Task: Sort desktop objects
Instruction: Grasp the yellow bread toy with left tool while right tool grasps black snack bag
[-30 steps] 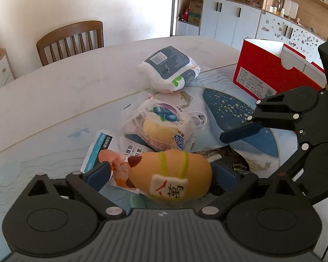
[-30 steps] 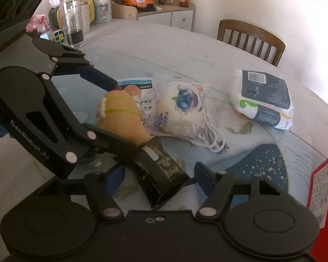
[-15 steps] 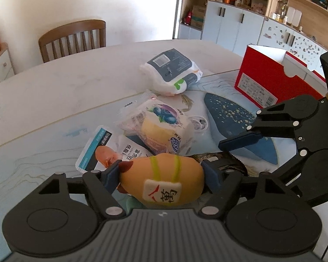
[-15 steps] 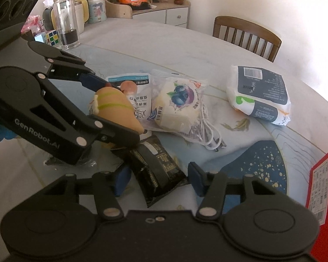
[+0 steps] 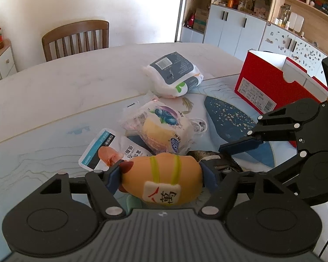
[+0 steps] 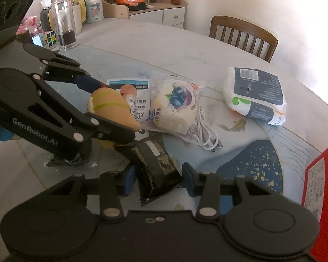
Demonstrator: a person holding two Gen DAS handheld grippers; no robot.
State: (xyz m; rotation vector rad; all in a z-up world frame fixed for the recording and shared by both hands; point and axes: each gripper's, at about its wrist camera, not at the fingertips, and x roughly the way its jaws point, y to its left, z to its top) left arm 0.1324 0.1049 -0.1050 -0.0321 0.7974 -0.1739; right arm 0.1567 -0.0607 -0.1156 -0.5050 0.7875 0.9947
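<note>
An orange plush toy [image 5: 164,179] with green stripes and a white label lies crosswise in my left gripper [image 5: 161,172]. The jaws are closing and both blue pads press on the toy's ends. In the right wrist view the same toy [image 6: 111,107] shows between the left gripper's fingers [image 6: 87,80]. A black snack packet [image 6: 155,166] lies on the table between the pads of my right gripper [image 6: 158,179]. Those jaws are closing too, with the pads near the packet's sides and not squeezing it. One end of the packet [image 5: 207,155] peeks out behind the toy.
A blueberry bread bag [image 5: 164,126], a white-and-blue pouch [image 5: 107,148] and a white cable [image 6: 205,131] lie just beyond. Farther off are a tissue pack [image 5: 175,76] and a red box [image 5: 269,83]. A glass bottle [image 6: 63,28] and a puzzle cube [image 6: 46,39] stand far left.
The left jaws have come in from wide apart onto the ends of the plush toy. The right jaws have narrowed around the black packet. Neither hand has shifted.
</note>
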